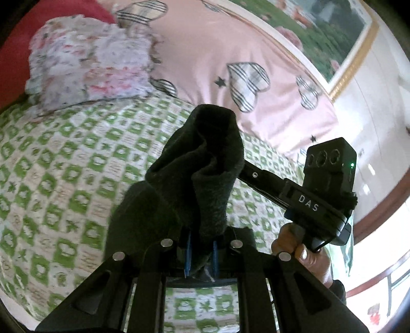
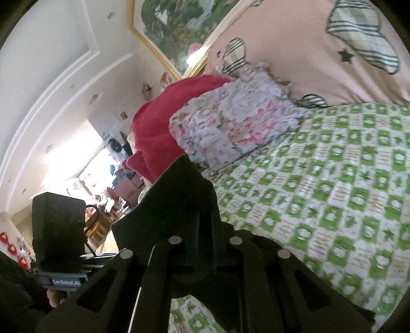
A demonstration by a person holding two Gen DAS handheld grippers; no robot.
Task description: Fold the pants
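Dark charcoal fleece pants (image 1: 202, 164) bunched and lifted off the bed — held up between both grippers above the green-and-white checked bedspread (image 1: 64, 164). Left gripper (image 1: 201, 258) has its jaws clamped on a fold of the fabric, blue pads just visible either side of it; the cloth rises in a crumpled column ahead of the fingers. Right gripper (image 2: 197, 217) has its jaws pressed together on a dark flap of the same pants (image 2: 179, 194), which covers the fingertips. In the left wrist view the right gripper's body angles in from the right, a hand (image 1: 302, 251) wrapped around its handle. Both tools tilt downward toward the bed. Beyond: a floral-print pillow (image 2: 235, 123), a red fuzzy blanket (image 2: 164, 123), a pink headboard cover with plaid hearts (image 1: 246, 84), a gold-framed landscape picture (image 2: 179, 23).
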